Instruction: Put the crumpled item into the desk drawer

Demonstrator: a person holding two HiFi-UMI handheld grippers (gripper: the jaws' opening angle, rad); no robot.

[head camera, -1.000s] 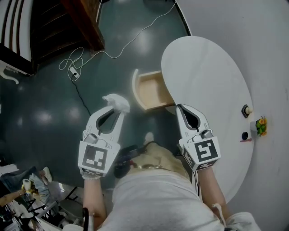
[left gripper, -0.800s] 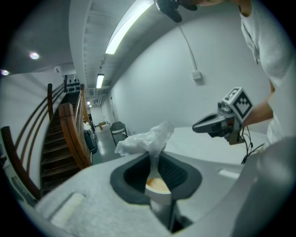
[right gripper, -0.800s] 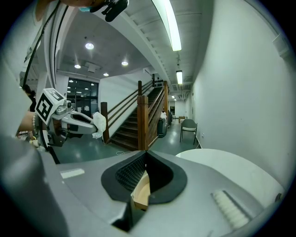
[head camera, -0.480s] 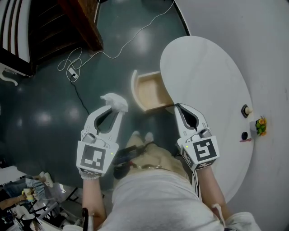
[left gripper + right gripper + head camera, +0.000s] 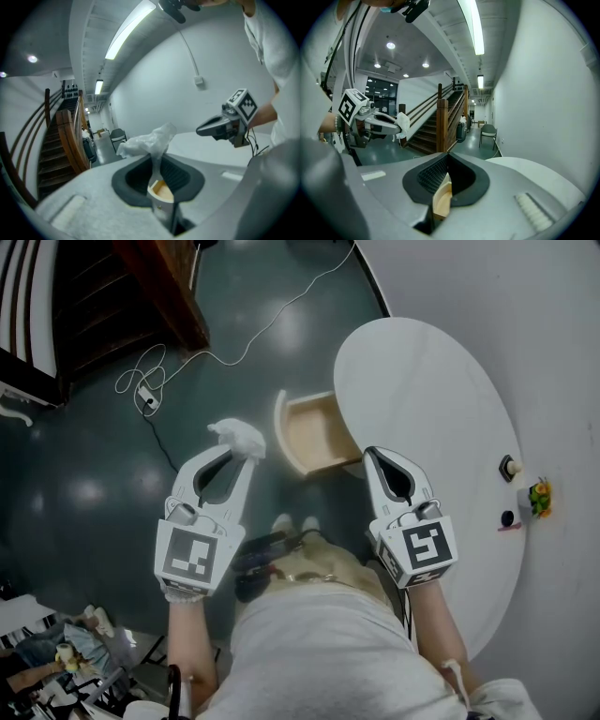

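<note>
Overhead first, in the head view, we hold the left tongs [image 5: 244, 450] clamped on a crumpled white item [image 5: 236, 434]. The item sticks out past their tips above the dark glossy floor [image 5: 94, 465], just left of the pale wooden drawer [image 5: 317, 432] and not touching it. That drawer stands pulled out from under the round white surface [image 5: 441, 418]. Our right tongs [image 5: 369, 455] point at the drawer's near right corner, beside the edge of the surface, with their jaws drawn together. A thin white cable [image 5: 234, 354] snakes over the floor beyond.

Next, in the left gripper view, the left tongs [image 5: 155, 159] pinch the lower part of the crumpled white item [image 5: 149, 139], which billows up above the tips. The drawer [image 5: 161, 190] shows below, behind the jaws. The right tongs [image 5: 200, 130] hang to the right, and a brown wooden staircase [image 5: 61, 140] rises at the left.

Lastly, in the right gripper view, the right tongs [image 5: 446, 155] are closed tip to tip with nothing between them, and the drawer's wood [image 5: 440, 201] lies beneath. We see the left tongs [image 5: 399, 124] well apart at the left, carrying the item [image 5: 403, 125] in front of the staircase [image 5: 436, 126]. A grey chair [image 5: 488, 133] stands by the wall.
</note>
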